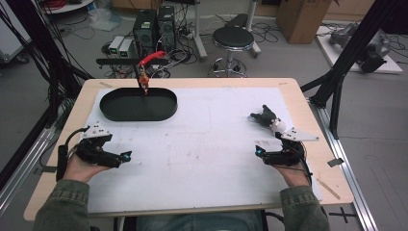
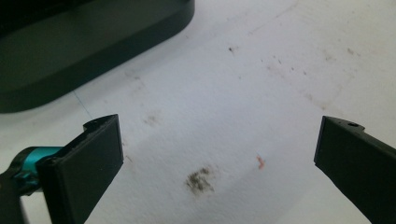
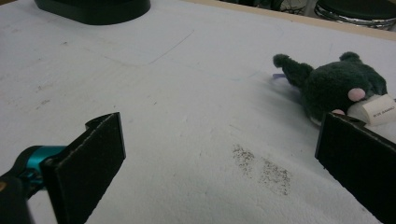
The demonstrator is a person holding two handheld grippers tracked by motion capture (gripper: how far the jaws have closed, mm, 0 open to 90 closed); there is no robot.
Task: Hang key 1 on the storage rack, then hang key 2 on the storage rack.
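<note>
A small dark plush toy (image 1: 266, 117) with a white belly and a paper tag lies on the white mat (image 1: 202, 144) at the right; in the right gripper view the plush toy (image 3: 334, 85) lies ahead and to the right of the jaws. A black oval tray (image 1: 138, 104) stands at the far left of the mat, and its wall shows as the tray (image 2: 84, 51) in the left gripper view. My left gripper (image 1: 126, 156) rests low at the left, open and holding nothing. My right gripper (image 1: 259, 151) rests at the right, open, just in front of the plush toy.
A red-handled tool (image 1: 146, 67) hangs over the tray's far rim. Beyond the table stand a black stool (image 1: 233, 38), computer cases (image 1: 153, 26) and cables. Black frame posts (image 1: 346, 62) flank the table on both sides. Dirt smudges (image 2: 200, 179) mark the mat.
</note>
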